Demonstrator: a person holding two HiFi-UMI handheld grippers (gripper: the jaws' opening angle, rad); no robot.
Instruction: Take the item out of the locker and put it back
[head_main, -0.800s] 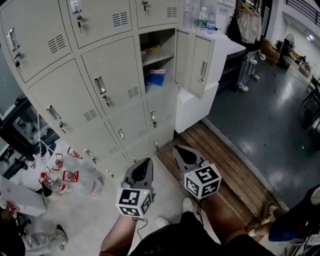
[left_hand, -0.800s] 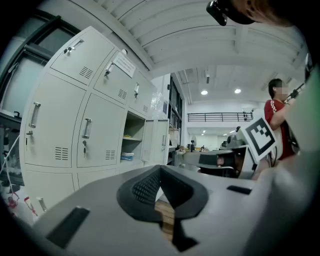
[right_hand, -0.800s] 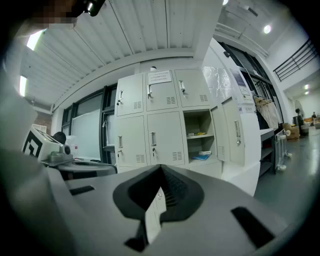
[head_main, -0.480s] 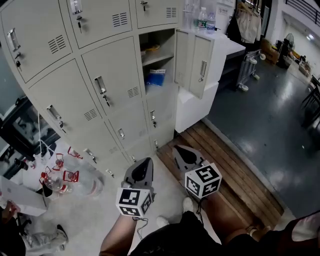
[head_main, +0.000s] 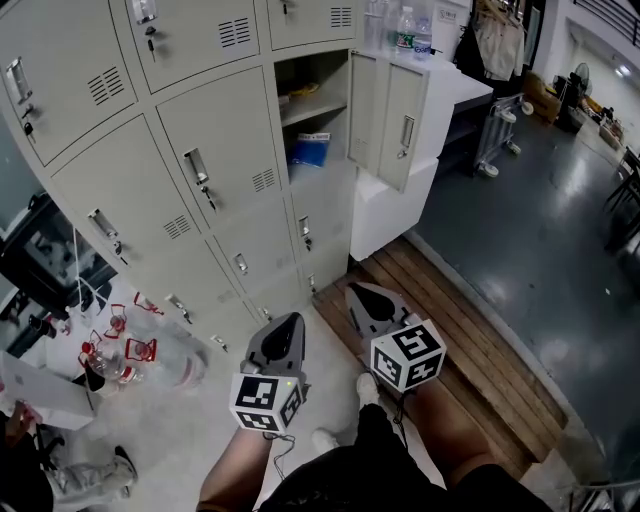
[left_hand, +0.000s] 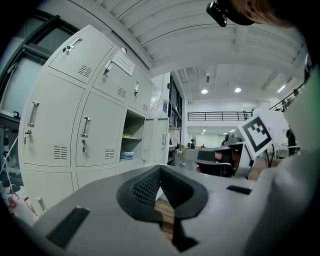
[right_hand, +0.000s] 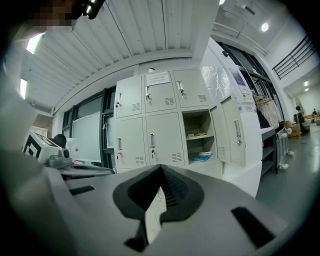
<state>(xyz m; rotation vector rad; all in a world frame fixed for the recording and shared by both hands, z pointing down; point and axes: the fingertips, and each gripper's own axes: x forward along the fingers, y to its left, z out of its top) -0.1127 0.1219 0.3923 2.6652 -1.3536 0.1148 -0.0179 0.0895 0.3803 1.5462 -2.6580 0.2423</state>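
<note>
A bank of grey lockers (head_main: 190, 150) stands ahead, one compartment with its door (head_main: 388, 115) swung open to the right. On its lower shelf lies a blue packet (head_main: 309, 149), also visible as the blue packet (right_hand: 202, 157) and the blue packet (left_hand: 127, 155). A yellow item (head_main: 301, 94) rests on the upper shelf. My left gripper (head_main: 288, 327) and right gripper (head_main: 358, 298) hang low in front of me, well short of the locker. Both are shut with nothing between their jaws.
Water bottles with red-handled caps (head_main: 135, 355) lie on the floor at the left. A wooden pallet (head_main: 450, 340) covers the floor at the right. A white cabinet (head_main: 395, 205) with bottles (head_main: 405, 30) on top stands behind the open door.
The view has shifted slightly; the lockers sit a little higher in frame. A person at the bottom right has left the view. Both grippers stay roughly in place.
</note>
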